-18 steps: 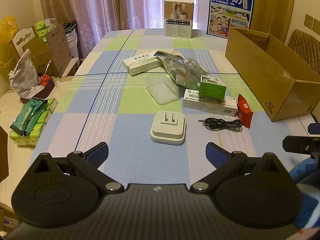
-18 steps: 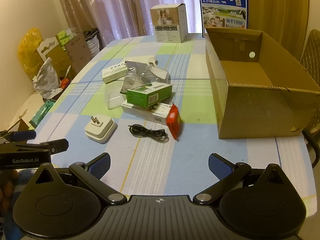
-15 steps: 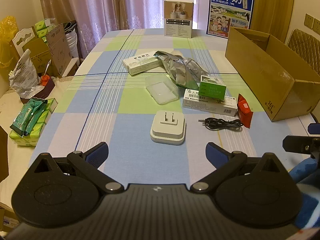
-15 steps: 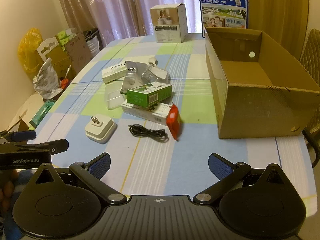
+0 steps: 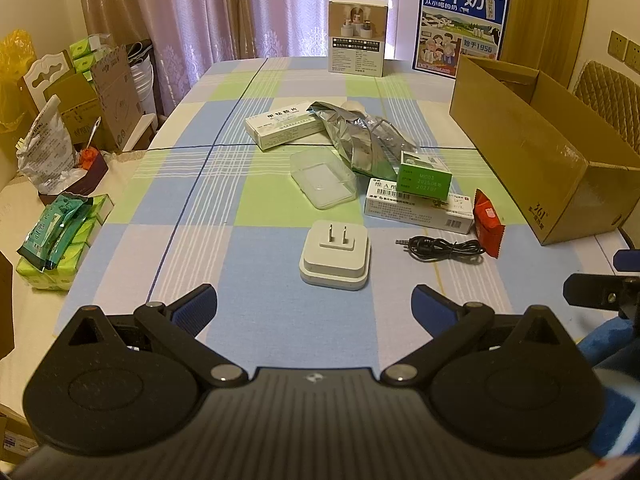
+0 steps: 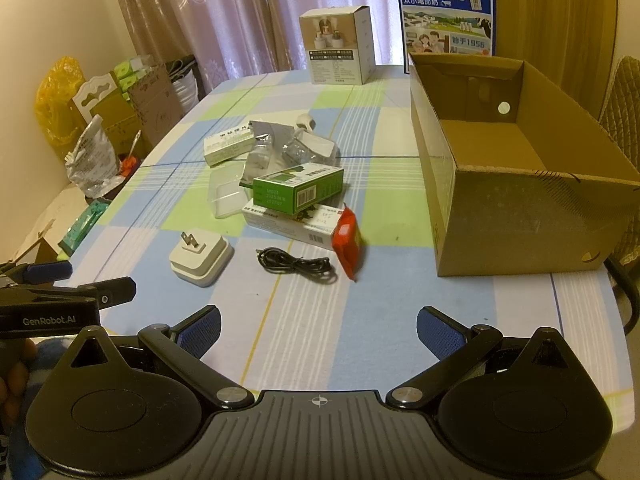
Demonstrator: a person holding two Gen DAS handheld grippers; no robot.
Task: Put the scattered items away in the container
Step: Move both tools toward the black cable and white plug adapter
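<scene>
An open brown cardboard box (image 6: pixel 520 200) stands empty at the table's right; it also shows in the left wrist view (image 5: pixel 532 152). Scattered items lie mid-table: a white plug adapter (image 5: pixel 335 255) (image 6: pixel 201 258), a black cable (image 5: pixel 444 246) (image 6: pixel 296 266), a red packet (image 5: pixel 487 222) (image 6: pixel 348 240), a green box (image 5: pixel 424 176) (image 6: pixel 298 188) on a long white box (image 5: pixel 416 206), a clear plastic case (image 5: pixel 322 179), a silver foil bag (image 5: pixel 360 136) and another white box (image 5: pixel 286 124). My left gripper (image 5: pixel 314 306) is open before the adapter. My right gripper (image 6: pixel 318 326) is open near the table's front edge.
A white product box (image 5: pixel 357 36) and a blue milk carton box (image 5: pixel 460 26) stand at the table's far end. Green tissue packs (image 5: pixel 60 232), bags and cardboard sit on a low surface to the left. A chair (image 5: pixel 608 92) stands behind the cardboard box.
</scene>
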